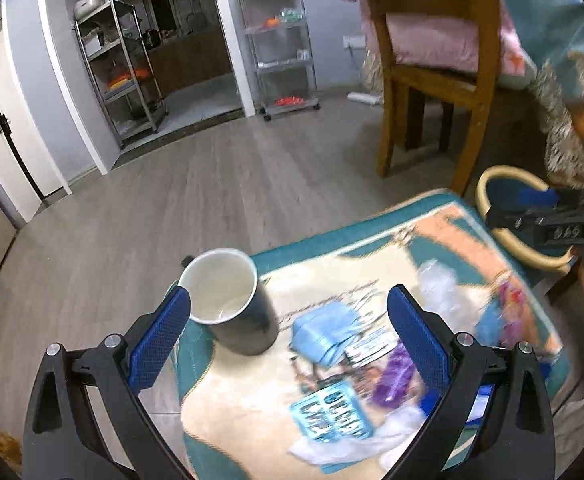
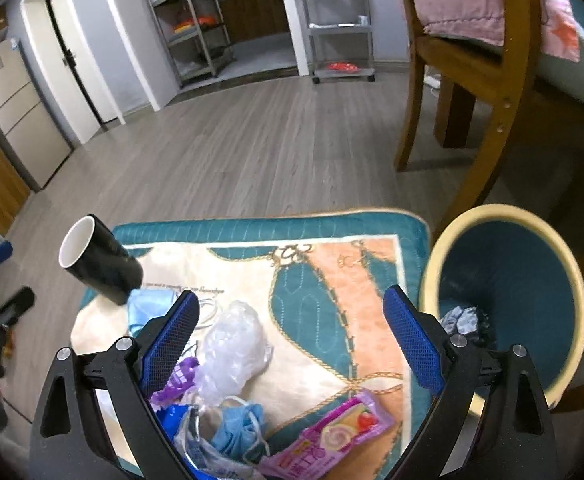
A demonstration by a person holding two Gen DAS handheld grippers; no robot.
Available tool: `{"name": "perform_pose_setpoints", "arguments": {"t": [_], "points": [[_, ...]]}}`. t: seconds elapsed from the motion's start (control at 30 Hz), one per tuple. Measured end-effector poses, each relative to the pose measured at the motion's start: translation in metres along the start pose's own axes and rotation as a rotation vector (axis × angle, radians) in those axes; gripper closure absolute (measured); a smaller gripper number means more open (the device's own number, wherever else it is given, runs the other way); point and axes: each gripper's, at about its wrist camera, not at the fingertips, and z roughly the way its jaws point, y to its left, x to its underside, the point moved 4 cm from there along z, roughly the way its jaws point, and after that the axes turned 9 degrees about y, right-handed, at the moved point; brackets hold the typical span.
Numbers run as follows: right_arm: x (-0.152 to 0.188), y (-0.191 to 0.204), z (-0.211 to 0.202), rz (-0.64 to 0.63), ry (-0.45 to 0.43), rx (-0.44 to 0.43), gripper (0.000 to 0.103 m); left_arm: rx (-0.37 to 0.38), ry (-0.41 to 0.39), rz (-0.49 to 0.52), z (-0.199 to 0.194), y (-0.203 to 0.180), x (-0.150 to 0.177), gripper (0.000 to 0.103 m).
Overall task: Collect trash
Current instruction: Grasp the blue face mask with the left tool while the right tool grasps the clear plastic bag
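Trash lies on a patterned teal mat (image 2: 372, 280): a crumpled clear plastic bag (image 2: 231, 348), a pink snack wrapper (image 2: 332, 440), a blue face mask (image 2: 235, 428) and a purple wrapper (image 2: 173, 380). My right gripper (image 2: 292, 332) is open and empty above them. A blue bin with a cream rim (image 2: 508, 292) stands right of the mat, with crumpled trash inside. My left gripper (image 1: 287, 324) is open and empty above the mat (image 1: 452, 240), over a blue mask (image 1: 324, 332), a purple wrapper (image 1: 392, 376) and a blue-white packet (image 1: 332, 416). The bin (image 1: 508, 216) shows at right.
A black mug with white inside (image 2: 99, 260) stands on the mat's left corner, close to my left gripper's left finger (image 1: 159, 340). A wooden chair (image 2: 472, 80) with pink cushions stands behind the bin. Metal shelves (image 1: 119, 68) and a door (image 1: 7, 120) line the far wall across grey floor.
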Motion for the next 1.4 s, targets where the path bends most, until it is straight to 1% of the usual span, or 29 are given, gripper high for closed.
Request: {"name": "perform_pose_setpoints", "arguments": {"t": [0.13, 0.23, 0.37, 0.5, 0.67, 0.7, 0.73, 0.77, 0.8, 0.83, 0.87, 0.9, 0.93, 0.97, 1.0, 1.03, 1.13, 1.3, 1.4], "points": [[0.002, 0.007, 0.015, 0.009, 0.034, -0.019, 0.01, 0.009, 0.042, 0.002, 0.02, -0.001, 0.005, 0.006], [0.005, 0.015, 0.026, -0.012, 0.062, -0.014, 0.01, 0.016, 0.06, 0.005, 0.032, -0.004, 0.008, 0.006], [0.01, 0.025, 0.039, -0.058, 0.094, 0.0, 0.01, 0.026, 0.082, -0.027, 0.052, -0.01, 0.014, 0.006], [0.015, 0.026, 0.049, -0.08, 0.13, 0.015, 0.01, 0.015, 0.111, -0.062, 0.074, -0.018, 0.021, 0.006], [0.019, 0.023, 0.059, -0.084, 0.161, 0.005, 0.011, 0.031, 0.176, -0.03, 0.096, -0.032, 0.029, 0.006], [0.019, 0.023, 0.06, -0.086, 0.166, 0.003, 0.013, 0.032, 0.189, -0.027, 0.1, -0.034, 0.03, 0.006], [0.02, 0.024, 0.063, -0.092, 0.176, -0.002, 0.019, 0.034, 0.207, -0.025, 0.104, -0.035, 0.033, 0.006], [0.022, 0.026, 0.067, -0.1, 0.194, -0.011, 0.023, 0.035, 0.218, -0.027, 0.107, -0.035, 0.034, 0.006], [0.023, 0.027, 0.069, -0.104, 0.207, -0.019, 0.031, 0.037, 0.226, -0.03, 0.11, -0.035, 0.034, 0.006], [0.025, 0.028, 0.073, -0.104, 0.224, -0.033, 0.036, 0.039, 0.236, -0.037, 0.113, -0.034, 0.035, 0.006], [0.027, 0.03, 0.076, -0.098, 0.241, -0.054, 0.038, 0.039, 0.24, -0.041, 0.115, -0.033, 0.035, 0.006], [0.027, 0.03, 0.078, -0.093, 0.252, -0.075, 0.045, 0.037, 0.245, -0.05, 0.117, -0.031, 0.035, 0.006], [0.028, 0.031, 0.079, -0.083, 0.264, -0.097, 0.056, 0.035, 0.247, -0.058, 0.119, -0.028, 0.036, 0.006], [0.028, 0.031, 0.081, -0.074, 0.274, -0.108, 0.063, 0.037, 0.248, -0.068, 0.12, -0.027, 0.036, 0.006], [0.028, 0.03, 0.082, -0.062, 0.285, -0.117, 0.078, 0.041, 0.25, -0.079, 0.121, -0.025, 0.037, 0.006], [0.027, 0.028, 0.081, -0.054, 0.283, -0.118, 0.086, 0.042, 0.254, -0.091, 0.122, -0.024, 0.037, 0.006], [0.021, 0.023, 0.074, -0.041, 0.25, -0.108, 0.092, 0.042, 0.253, -0.104, 0.124, -0.024, 0.037, 0.006], [0.012, 0.009, 0.062, -0.028, 0.193, -0.083, 0.092, 0.027, 0.26, -0.122, 0.131, -0.026, 0.036, 0.006], [0.008, 0.001, 0.056, -0.008, 0.171, -0.09, 0.092, 0.018, 0.262, -0.13, 0.137, -0.03, 0.032, 0.006]]}}
